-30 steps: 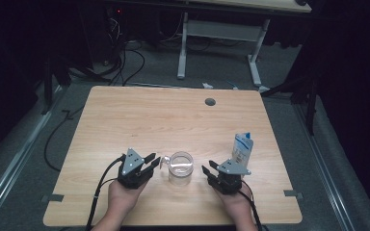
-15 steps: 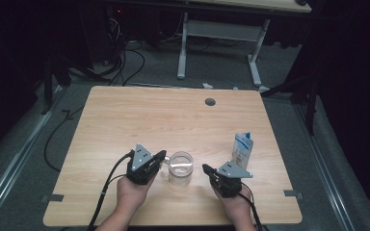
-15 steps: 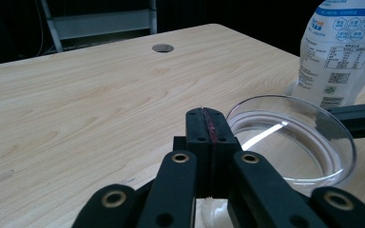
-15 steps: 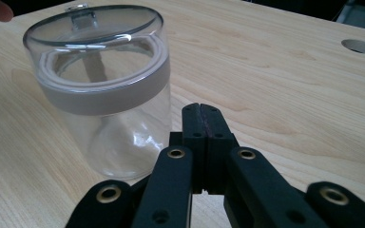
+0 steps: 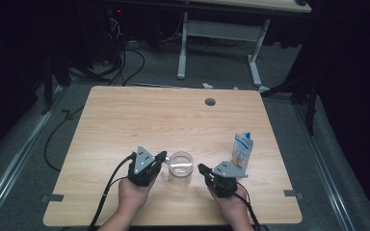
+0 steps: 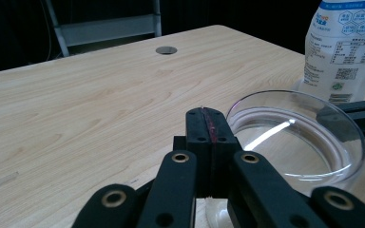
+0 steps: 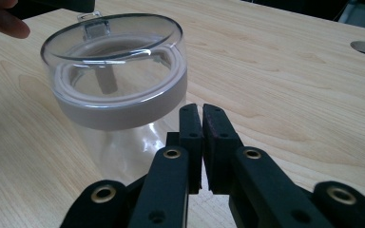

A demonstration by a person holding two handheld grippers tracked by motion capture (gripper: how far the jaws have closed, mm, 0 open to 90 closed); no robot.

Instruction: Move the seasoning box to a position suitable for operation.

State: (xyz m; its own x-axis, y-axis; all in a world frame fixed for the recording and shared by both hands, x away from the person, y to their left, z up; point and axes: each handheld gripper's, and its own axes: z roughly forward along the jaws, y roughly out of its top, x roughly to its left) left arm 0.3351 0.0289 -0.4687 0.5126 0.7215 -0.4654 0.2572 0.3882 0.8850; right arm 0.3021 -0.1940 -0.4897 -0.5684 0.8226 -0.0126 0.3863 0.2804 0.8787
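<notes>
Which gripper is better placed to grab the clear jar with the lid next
Left, probably. The left gripper sits right against the clear jar, while the right gripper stands slightly apart from it. Both have their jaws shut with nothing between them, so either must open first.

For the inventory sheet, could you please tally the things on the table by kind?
Jar: 1
Carton: 1
Claws: 2, left claw and right claw
Total: 4
</notes>
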